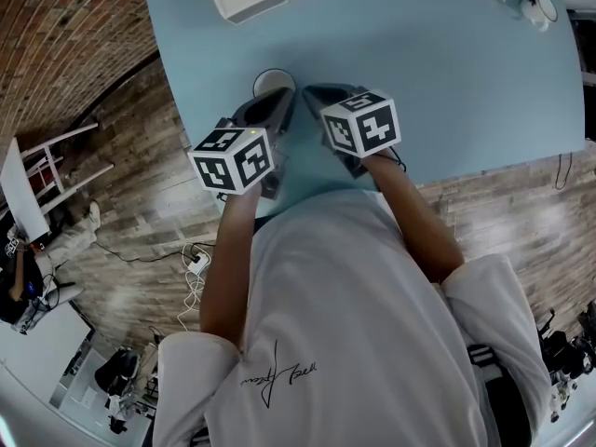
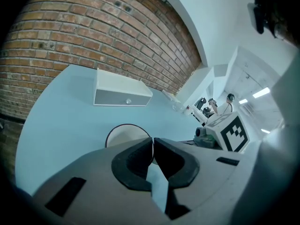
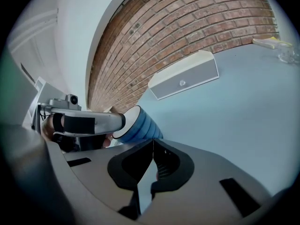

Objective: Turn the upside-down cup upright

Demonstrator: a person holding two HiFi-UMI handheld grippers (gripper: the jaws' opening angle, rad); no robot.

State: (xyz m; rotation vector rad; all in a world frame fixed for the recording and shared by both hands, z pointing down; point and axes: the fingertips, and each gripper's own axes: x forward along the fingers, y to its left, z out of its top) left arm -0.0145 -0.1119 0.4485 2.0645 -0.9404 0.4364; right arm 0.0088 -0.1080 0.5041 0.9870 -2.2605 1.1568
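The person's white shirt (image 1: 354,343) fills the near foreground of the head view, both forearms reaching forward over the near edge of the light blue desk (image 1: 466,82). The left gripper (image 2: 153,140) has its jaws pressed together with nothing between them; its marker cube (image 1: 235,158) sits above the desk edge. The right gripper (image 3: 153,142) lies just beside it, jaws likewise closed on nothing, with its own marker cube (image 1: 361,125). Just beyond the left gripper's tips stands the blue ribbed cup (image 3: 137,124), upside down on the desk, its white base facing up. Whether the tips touch it cannot be determined. The cup is left of the right gripper's tips. Well beyond, a white box (image 2: 119,93) rests on the desk near the far edge. A brick wall (image 2: 93,36) stands behind.
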